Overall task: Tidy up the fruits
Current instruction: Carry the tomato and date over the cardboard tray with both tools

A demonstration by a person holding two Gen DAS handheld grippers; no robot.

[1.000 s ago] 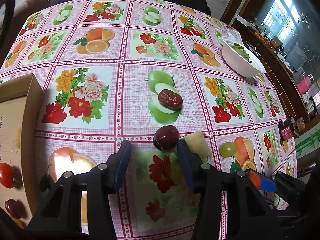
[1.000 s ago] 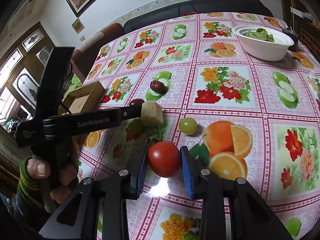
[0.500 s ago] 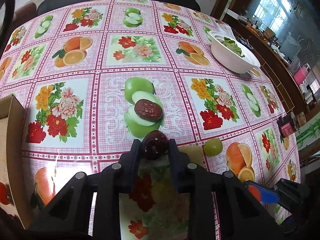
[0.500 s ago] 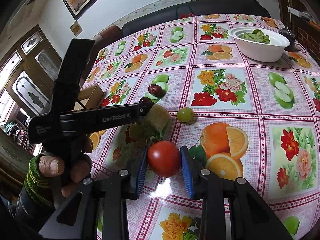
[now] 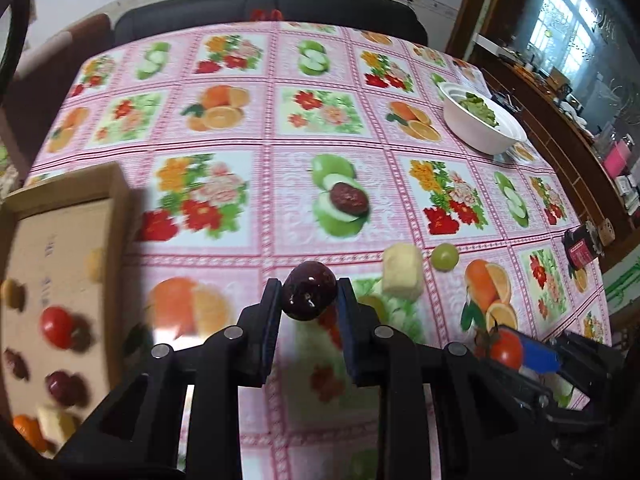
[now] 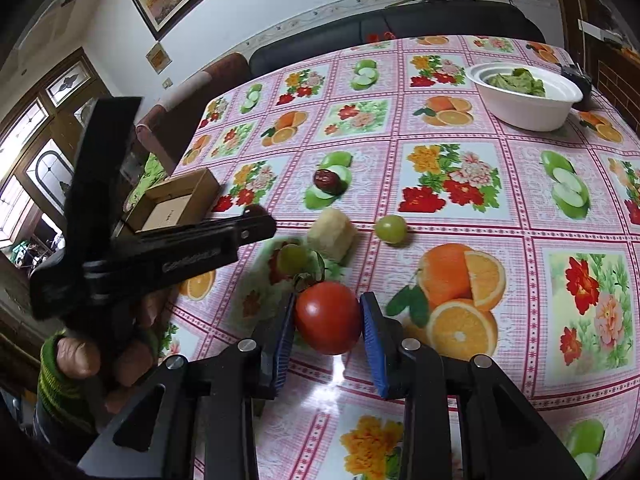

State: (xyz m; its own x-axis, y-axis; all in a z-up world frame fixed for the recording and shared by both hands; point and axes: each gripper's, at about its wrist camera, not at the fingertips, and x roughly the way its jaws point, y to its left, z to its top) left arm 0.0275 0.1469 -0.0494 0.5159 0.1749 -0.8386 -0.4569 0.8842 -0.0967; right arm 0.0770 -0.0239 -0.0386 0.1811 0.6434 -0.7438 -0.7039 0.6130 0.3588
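Note:
My left gripper [image 5: 309,295] is shut on a dark red jujube [image 5: 309,296] and holds it above the table, right of the cardboard box [image 5: 60,280], which holds several fruits. My right gripper [image 6: 328,318] is shut on a red tomato [image 6: 328,317], low over the cloth. On the table lie a wrinkled red date [image 5: 349,199], a pale yellow fruit chunk [image 5: 402,271] and two green grapes: one [image 6: 391,229] beside the chunk, the other [image 6: 293,258] near the left gripper. The left gripper also shows in the right wrist view [image 6: 256,216].
A white bowl of greens [image 6: 524,96] stands at the far right of the table. The fruit-print tablecloth [image 6: 460,184] covers the whole table. A dark sofa [image 5: 264,4] runs behind the far edge. A cabinet [image 5: 580,128] lines the right side.
My left gripper closed on the dark jujube, lifted it off the cloth and swung left toward the box. My right gripper still grips the tomato and has barely moved.

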